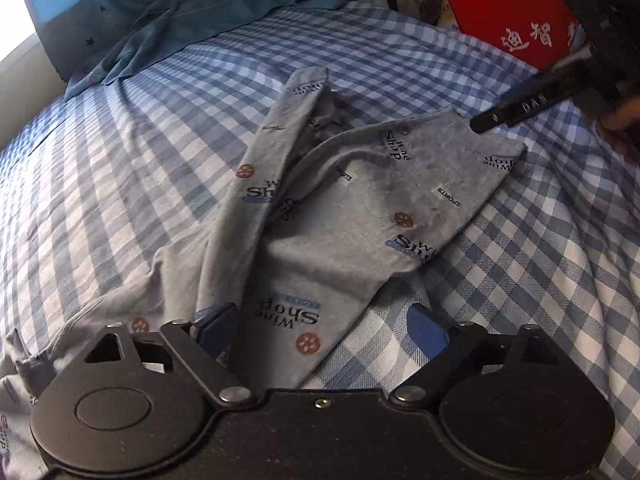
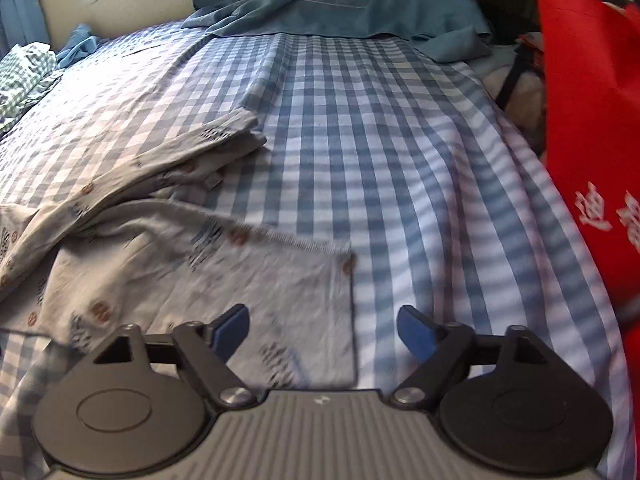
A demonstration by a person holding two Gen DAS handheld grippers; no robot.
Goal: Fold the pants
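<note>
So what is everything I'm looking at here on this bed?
pants: one pair, grey with printed logos, spread on the bed, one leg lying over the other
bedsheet: one, blue and white check, covering the bed
teal garment: one, crumpled at the far end of the bed
red bag: one, white characters, at the right edge of the bed
green checked cloth: one, far left
left gripper: black, blue pads, open over the pants
right gripper: black, blue pads, open over a leg hem

Your checked bed [image 2: 360, 128] carries grey pants [image 1: 360, 208] mid-surface, a teal shirt [image 2: 340, 4] at its far edge.
</note>
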